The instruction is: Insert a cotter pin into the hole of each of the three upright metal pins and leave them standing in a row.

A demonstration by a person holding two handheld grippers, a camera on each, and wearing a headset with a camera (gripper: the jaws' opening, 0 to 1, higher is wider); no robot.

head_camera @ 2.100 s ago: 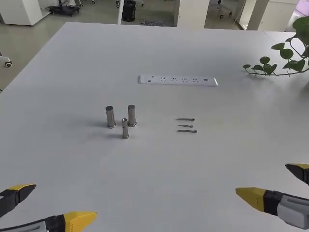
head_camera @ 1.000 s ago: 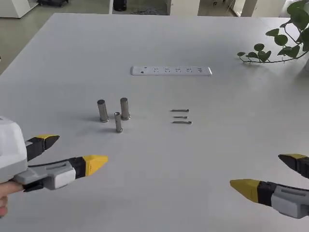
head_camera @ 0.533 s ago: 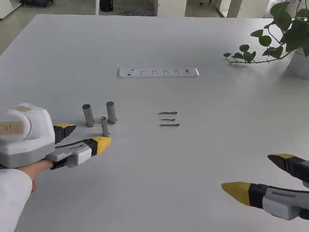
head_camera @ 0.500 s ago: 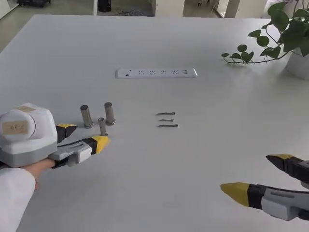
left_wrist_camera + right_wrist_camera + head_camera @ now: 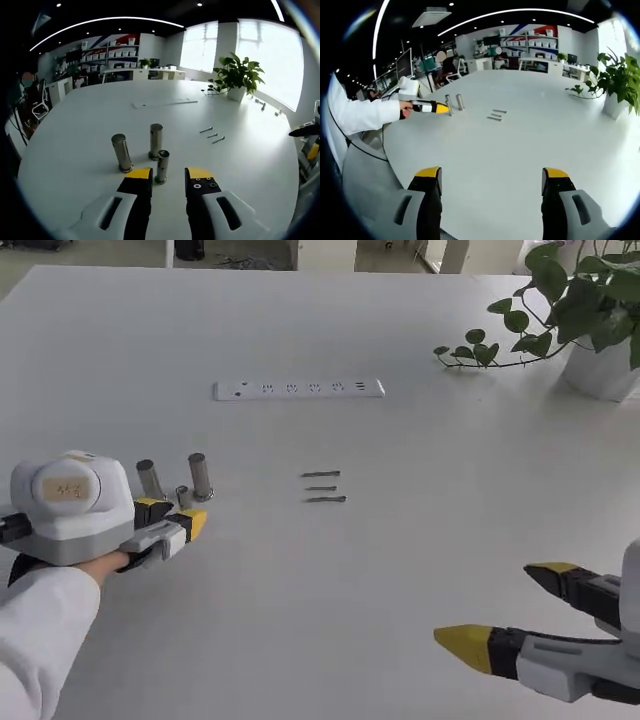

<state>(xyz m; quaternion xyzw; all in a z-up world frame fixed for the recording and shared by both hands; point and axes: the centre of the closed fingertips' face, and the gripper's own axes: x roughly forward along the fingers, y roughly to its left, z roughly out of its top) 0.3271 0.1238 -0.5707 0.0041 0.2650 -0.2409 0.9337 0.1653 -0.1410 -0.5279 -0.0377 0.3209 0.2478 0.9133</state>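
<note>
Three upright metal pins stand in a cluster: a tall pin point(image 5: 150, 478), a second tall pin point(image 5: 199, 476) and a shorter pin point(image 5: 183, 497) in front. My left gripper point(image 5: 172, 513) is open, its yellow tips right at the short pin. In the left gripper view the short pin point(image 5: 161, 166) stands just ahead of the gap of the left gripper point(image 5: 169, 175), untouched. Three cotter pins point(image 5: 322, 487) lie in a row to the right. The right gripper point(image 5: 500, 605) hovers open near the front right, empty, as does the right gripper point(image 5: 491, 173) in its own view.
A white power strip point(image 5: 298, 389) lies behind the pins. A potted plant point(image 5: 570, 300) stands at the far right corner. The white table point(image 5: 400, 540) is bare between the cotter pins and the right gripper.
The left gripper has come in from the lower left and advanced up to the pin cluster. The right gripper stayed low at the right. The head camera has shifted.
</note>
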